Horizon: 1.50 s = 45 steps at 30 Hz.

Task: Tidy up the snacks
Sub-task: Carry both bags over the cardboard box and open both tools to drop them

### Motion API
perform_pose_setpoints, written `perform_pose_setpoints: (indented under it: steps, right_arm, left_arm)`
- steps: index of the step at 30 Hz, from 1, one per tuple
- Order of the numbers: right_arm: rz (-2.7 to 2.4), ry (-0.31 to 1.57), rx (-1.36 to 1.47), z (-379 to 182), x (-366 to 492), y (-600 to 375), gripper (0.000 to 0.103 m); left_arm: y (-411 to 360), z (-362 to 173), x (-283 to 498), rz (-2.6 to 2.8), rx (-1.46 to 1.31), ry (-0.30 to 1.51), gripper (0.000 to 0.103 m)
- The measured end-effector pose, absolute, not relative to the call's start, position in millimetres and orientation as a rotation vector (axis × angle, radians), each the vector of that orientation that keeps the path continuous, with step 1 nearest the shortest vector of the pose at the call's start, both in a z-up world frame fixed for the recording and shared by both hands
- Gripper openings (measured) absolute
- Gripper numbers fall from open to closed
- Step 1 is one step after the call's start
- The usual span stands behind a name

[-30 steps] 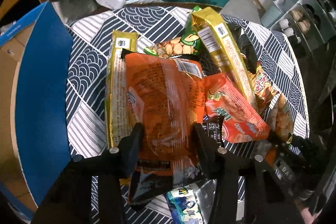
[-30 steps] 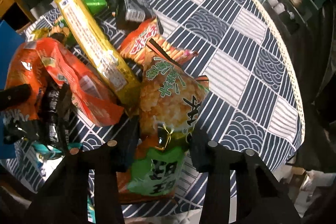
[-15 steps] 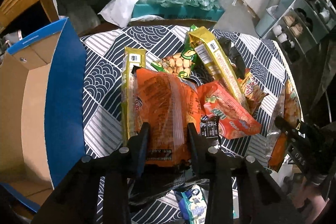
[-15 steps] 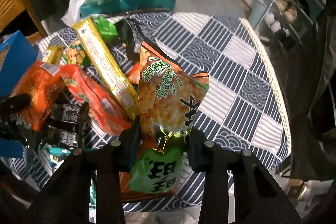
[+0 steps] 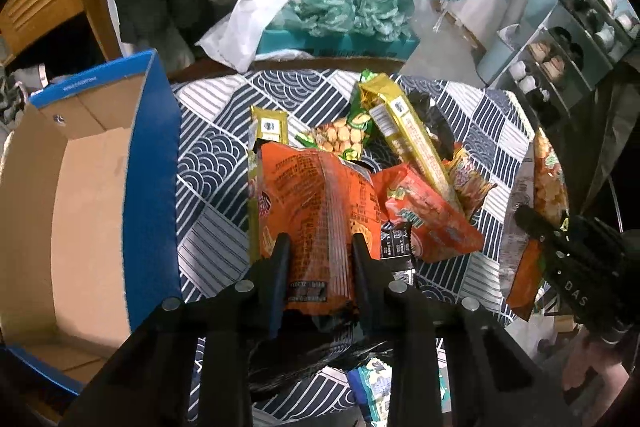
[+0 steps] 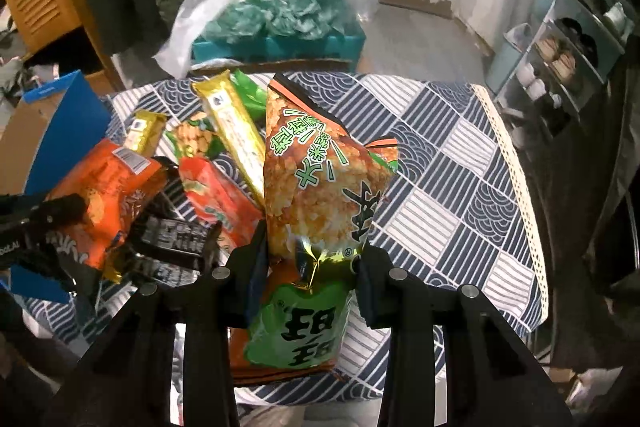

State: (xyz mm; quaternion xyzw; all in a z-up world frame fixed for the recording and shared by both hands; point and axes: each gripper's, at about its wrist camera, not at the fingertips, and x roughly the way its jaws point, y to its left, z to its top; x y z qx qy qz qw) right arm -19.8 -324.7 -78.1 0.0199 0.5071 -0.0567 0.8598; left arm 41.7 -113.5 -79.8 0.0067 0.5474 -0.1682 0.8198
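While each claw (image 5: 318, 247) (image 6: 310, 247) grips a snack bag (image 5: 320, 203) (image 6: 320, 187), the left's jaws closing, the cardboard box (image 5: 80, 195) holds nothing visible.

"DAS" on right gripper (image 5: 576, 291)

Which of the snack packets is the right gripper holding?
The right gripper pinches the orange-and-green rice cracker bag, lifted above the pile. The plain orange bag sits in the left gripper, whose jaws are closing on it.

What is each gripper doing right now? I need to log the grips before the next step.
Left gripper: jaws closing, pinching the orange snack bag.
Right gripper: shut on the rice cracker bag.
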Motion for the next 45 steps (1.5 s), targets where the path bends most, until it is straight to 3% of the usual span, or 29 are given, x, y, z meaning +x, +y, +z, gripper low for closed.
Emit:
perform_pose_setpoints:
  steps: [25, 45]
  right_arm:
    - [0.1, 0.971, -0.023, -32, -2, -232, 0.036]
    - [0.351, 0.95, -0.142, -12, 22, -88, 0.036]
  left_arm:
    - [-25, -9, 27, -0.258, -0.094, 0.967, 0.027]
    - [84, 0, 8, -0.076, -0.169, 0.889, 0.027]
